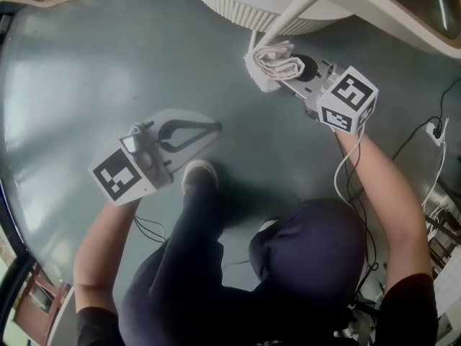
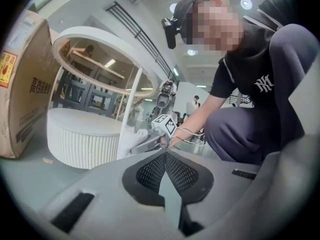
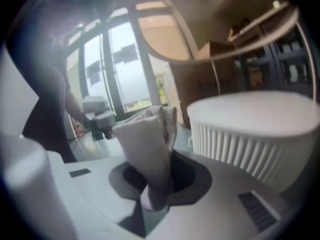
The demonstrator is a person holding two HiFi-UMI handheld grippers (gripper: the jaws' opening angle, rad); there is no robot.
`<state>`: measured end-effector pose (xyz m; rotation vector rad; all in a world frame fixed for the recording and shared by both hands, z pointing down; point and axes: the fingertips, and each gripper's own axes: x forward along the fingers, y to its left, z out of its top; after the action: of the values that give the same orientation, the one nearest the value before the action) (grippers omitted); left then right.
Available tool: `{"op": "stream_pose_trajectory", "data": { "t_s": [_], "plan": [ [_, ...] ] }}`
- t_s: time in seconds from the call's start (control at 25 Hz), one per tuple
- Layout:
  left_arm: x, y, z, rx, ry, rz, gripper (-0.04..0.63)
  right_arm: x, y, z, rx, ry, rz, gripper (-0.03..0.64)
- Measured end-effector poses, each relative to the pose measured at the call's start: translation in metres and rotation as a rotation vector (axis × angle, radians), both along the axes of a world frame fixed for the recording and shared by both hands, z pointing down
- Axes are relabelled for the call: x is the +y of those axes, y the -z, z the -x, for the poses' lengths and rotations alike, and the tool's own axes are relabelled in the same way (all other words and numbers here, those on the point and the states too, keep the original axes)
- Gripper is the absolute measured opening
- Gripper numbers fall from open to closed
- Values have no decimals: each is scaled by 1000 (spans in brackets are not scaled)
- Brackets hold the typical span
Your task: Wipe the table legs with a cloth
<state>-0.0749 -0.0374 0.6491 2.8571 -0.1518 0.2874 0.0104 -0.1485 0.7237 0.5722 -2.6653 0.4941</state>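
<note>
A folded white cloth [image 1: 277, 62] is pressed against the foot of a slanted white table leg [image 1: 289, 14], where the leg meets the round ribbed base [image 1: 238, 7]. My right gripper [image 1: 288, 76] is shut on that cloth. In the right gripper view the cloth [image 3: 147, 144] stands up between the jaws of the right gripper [image 3: 159, 194]. My left gripper [image 1: 215, 127] hovers low over the grey floor, to the left of the leg, shut on nothing. In the left gripper view its pads meet at the tip [image 2: 165, 154], and the leg [image 2: 127, 116] and cloth [image 2: 131, 141] lie ahead.
The ribbed base [image 2: 82, 139] sits under a round white tabletop [image 1: 403, 13]. A cardboard box [image 2: 20, 84] stands left of the base. The person's shoe [image 1: 198, 171] is planted beside the left gripper. Cables [image 1: 432, 143] trail along the floor at the right.
</note>
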Motion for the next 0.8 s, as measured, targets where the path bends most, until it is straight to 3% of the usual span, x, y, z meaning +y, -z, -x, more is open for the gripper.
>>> {"op": "stream_pose_trajectory", "data": {
  "t_s": [0.12, 0.32, 0.44, 0.64, 0.8],
  "plan": [
    [-3, 17, -4, 38, 24, -22, 6, -6, 95, -6, -111, -11, -222, 71],
    [4, 33, -19, 37, -6, -54, 6, -36, 193, -55, -298, -153, -400, 71],
    [7, 38, -23, 42, -16, -61, 6, -48, 209, -46, -292, -130, -477, 71],
    [10, 32, -26, 38, -31, -62, 6, -26, 195, -2, -173, 74, -612, 71],
    [5, 20, -21, 39, -22, -45, 6, -19, 165, 2, -117, 145, -618, 71]
  ]
}}
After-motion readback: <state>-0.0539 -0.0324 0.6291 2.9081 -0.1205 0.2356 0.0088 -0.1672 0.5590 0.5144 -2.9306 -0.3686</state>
